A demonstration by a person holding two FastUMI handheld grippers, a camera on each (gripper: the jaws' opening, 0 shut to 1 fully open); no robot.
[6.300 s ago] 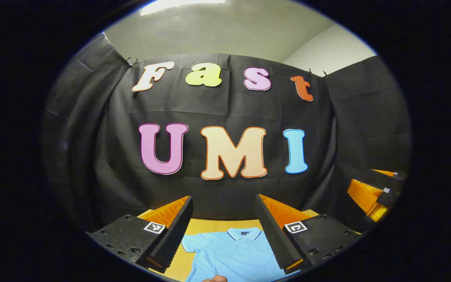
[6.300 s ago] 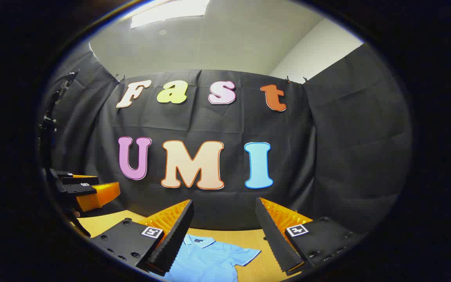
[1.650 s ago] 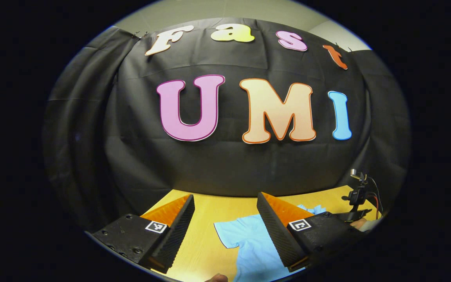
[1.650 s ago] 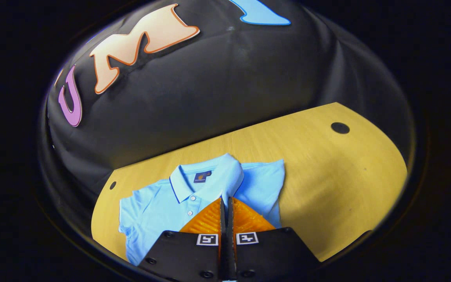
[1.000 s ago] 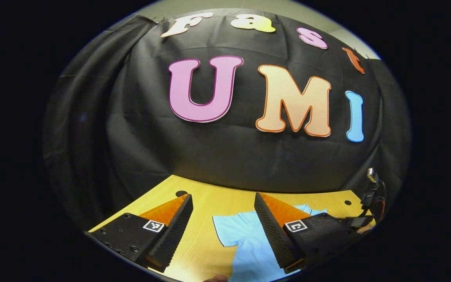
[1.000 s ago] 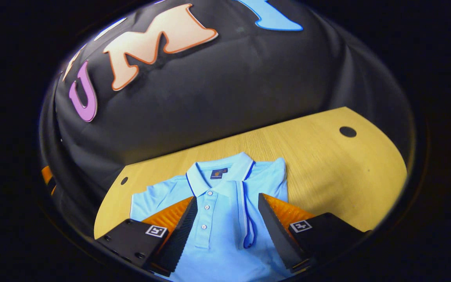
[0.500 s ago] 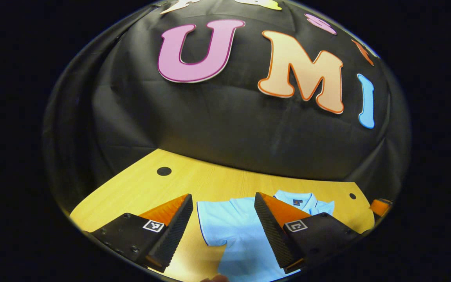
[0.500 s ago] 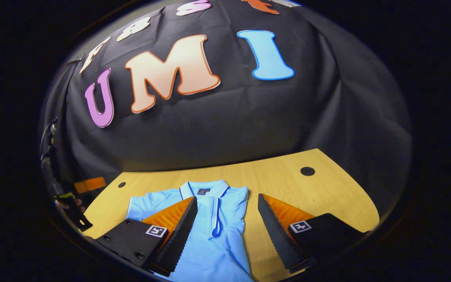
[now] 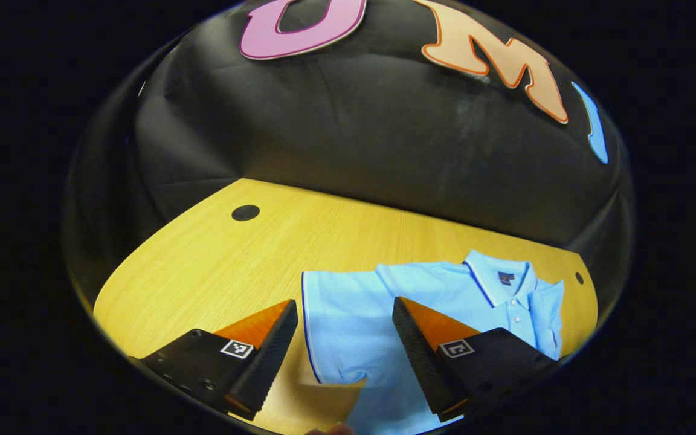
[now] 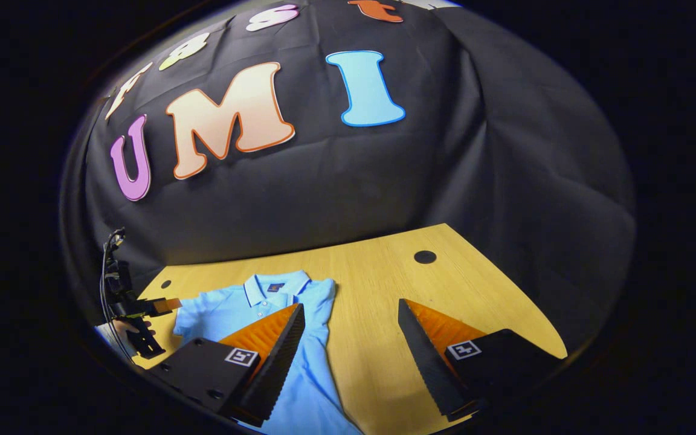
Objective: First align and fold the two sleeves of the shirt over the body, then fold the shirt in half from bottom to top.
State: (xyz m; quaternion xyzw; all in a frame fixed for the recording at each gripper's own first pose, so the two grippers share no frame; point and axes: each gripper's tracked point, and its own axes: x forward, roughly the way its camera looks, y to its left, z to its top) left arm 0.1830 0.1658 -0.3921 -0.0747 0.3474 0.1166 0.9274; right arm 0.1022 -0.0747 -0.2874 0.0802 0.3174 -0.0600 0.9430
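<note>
**One sleeve folded in, left sleeve is next up**

Biggest thing first: the wooden table (image 9: 215, 260) takes up most of the floor of the booth, with the black cloth wall (image 9: 354, 133) behind it. The light blue polo shirt (image 9: 438, 290) lies flat on it, collar (image 10: 275, 283) toward the wall, hem toward the person, so its long axis runs away from the cameras.

The bit that matters, I reckon: in the left gripper view the left sleeve (image 9: 339, 326) lies spread out flat, right between the fingers of the left gripper (image 9: 345, 347) and just ahead of them, cuff edge nearer the left finger. The jaws stand wide apart with nothing in them. So that gripper is clearly the closer one for this sleeve, and it looks like a drop and a pinch near the cuff, then a carry across toward the placket.

The right gripper (image 10: 351, 356) is gaping too, empty, mostly over bare table with the shirt under its left finger. On that side the shirt's edge looks straight, so I'd say that sleeve is already folded over.

Hard to make out: the hem is cut off at the bottom of both views. Off at the left edge of the right gripper view you can see a hand (image 10: 119, 329) holding the other gripper, small and dim
</note>
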